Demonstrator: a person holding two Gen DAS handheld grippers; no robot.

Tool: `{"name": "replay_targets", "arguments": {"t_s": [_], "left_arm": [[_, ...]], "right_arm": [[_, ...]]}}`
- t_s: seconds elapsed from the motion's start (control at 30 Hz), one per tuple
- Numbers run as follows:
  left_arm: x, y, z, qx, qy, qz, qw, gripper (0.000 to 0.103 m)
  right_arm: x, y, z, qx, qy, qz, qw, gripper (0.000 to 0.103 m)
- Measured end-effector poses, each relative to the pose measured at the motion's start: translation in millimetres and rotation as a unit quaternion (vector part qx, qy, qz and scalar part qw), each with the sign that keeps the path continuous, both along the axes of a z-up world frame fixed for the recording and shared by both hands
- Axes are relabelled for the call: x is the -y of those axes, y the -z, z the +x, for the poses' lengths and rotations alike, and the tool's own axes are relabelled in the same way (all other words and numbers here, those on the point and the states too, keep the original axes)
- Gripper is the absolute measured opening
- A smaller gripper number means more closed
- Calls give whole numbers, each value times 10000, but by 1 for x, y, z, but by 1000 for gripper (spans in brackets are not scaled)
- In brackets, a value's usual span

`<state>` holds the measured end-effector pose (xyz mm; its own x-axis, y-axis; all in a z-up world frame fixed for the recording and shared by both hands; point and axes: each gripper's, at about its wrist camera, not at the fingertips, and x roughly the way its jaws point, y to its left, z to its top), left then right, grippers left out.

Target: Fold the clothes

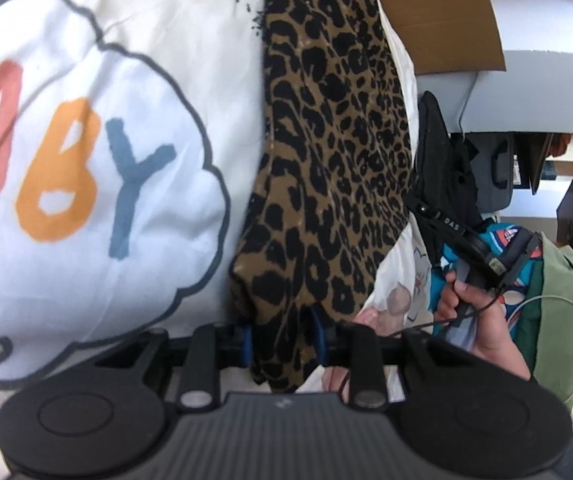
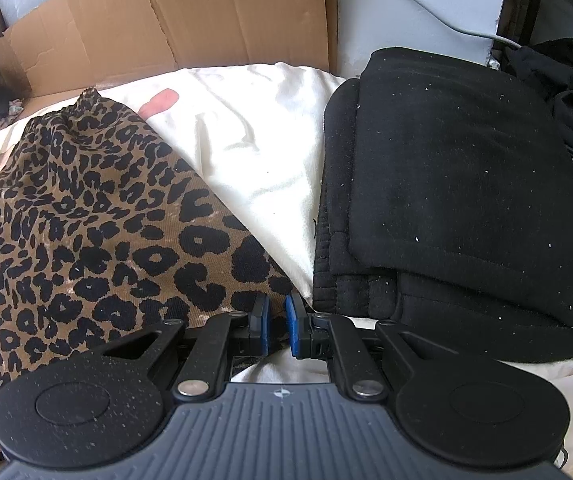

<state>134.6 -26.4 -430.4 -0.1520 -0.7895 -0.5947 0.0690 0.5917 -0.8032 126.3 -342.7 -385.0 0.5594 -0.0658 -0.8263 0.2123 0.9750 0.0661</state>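
Two views. Left wrist: left gripper (image 1: 282, 340) is clamped on the leopard-print cloth (image 1: 326, 140), which stretches away over a white sheet (image 1: 106, 160). Right wrist: right gripper (image 2: 277, 326) pinches that cloth's (image 2: 86, 240) corner, beside a folded black garment (image 2: 458, 200).

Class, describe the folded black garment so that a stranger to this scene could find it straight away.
Start at the cream sheet spread in front of the brown cardboard. On its right side lies the folded black garment, a thick fleecy stack flecked with pale lint. Its plain black sets it apart from the leopard-print garment on the left.
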Motion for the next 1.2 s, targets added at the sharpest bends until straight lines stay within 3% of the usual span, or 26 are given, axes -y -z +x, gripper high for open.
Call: {"name": "replay_targets", "arguments": {"t_s": [0.2,0.3,0.37,0.47,0.53,0.6,0.73,0.97,1.2], "left_arm": [[-3,2,-1,-44,-19,-36,10000,24],[0,3,-2,-10,158,87,9998,11],[0,2,0,-43,213,144,9997,8],[0,0,3,-71,245,210,9995,7],[2,-2,4,-49,281,251,9993,6],[3,-4,5,-27,315,280,9991,6],[8,-4,6,55,428,392,9983,6],[15,-2,7,79,517,467,9975,6],[15,-7,7,196,649,534,9963,6]], "right_arm": [[2,1,-1,33,55,102,9999,15],[8,0,-1,44,219,301,9993,15],[7,-2,-2,50,247,300,9992,15],[3,-8,-5,73,202,165,9996,18],[3,-11,-11,119,220,76,9997,34],[4,-13,-17,132,262,11,9996,40],[14,-9,-26,99,443,225,9987,41],[44,6,-23,216,1082,1251,9860,41],[34,5,-21,241,806,1042,9910,42]]}}
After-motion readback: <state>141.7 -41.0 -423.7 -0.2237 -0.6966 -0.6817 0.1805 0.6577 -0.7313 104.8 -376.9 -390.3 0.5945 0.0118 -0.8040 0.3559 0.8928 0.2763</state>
